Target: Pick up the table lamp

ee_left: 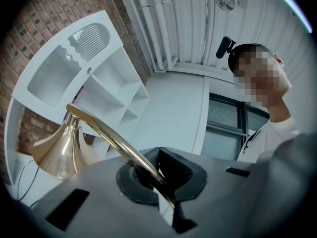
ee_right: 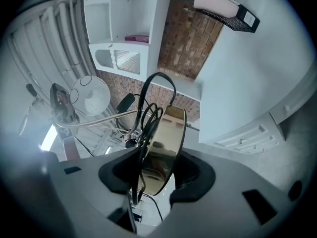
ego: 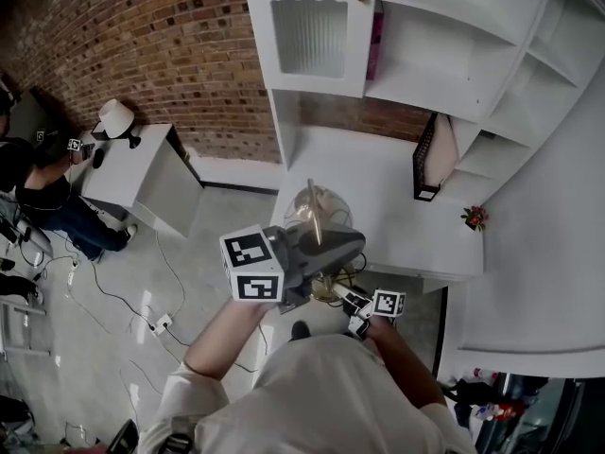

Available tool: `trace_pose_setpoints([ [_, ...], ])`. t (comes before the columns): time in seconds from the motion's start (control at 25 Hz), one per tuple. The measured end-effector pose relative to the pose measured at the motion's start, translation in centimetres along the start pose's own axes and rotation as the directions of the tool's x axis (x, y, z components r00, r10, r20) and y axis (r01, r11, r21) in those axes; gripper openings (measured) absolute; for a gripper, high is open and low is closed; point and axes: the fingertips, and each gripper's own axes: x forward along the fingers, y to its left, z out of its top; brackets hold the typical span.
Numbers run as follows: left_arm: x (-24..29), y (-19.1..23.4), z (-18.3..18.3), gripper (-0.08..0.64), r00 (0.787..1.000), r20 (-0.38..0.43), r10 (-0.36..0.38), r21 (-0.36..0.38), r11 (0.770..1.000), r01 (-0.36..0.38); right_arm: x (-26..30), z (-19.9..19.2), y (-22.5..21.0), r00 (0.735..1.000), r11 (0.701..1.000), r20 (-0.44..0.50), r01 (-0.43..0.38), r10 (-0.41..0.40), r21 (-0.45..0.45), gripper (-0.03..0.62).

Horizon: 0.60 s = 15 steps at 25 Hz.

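White desk (ego: 378, 173), lamp (ego: 317, 211) (in both tongs (ee_left: 153, 175) (ee_right: 158, 175))

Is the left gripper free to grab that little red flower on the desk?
Probably not: the left gripper is shut on the lamp's brass stem and must release it before reaching the red flower.

Both arms are stretched out in front of the body, the left forearm (ego: 222, 334) and right forearm (ego: 405, 353) bare below white sleeves (ego: 189, 395). The left gripper (ego: 352, 244) points forward, roughly level, its jaws pinched tight on the table lamp's thin brass arm (ee_left: 99, 128). The right gripper (ego: 345, 298) sits lower and nearer the body, also level. Its jaws are partway apart, clamping the lamp's round brass base (ee_right: 166, 148) edge-on.
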Motion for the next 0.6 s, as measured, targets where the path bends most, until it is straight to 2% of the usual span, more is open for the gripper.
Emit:
trace_pose_setpoints([
  [0.6,2.2,-0.6,-0.4,0.015,0.998,0.001,0.057,0.011,0.998,-0.057,-1.9,0.8,-0.2,0.999,1.0,-0.035,-0.024,0.024,-0.008,0.19],
])
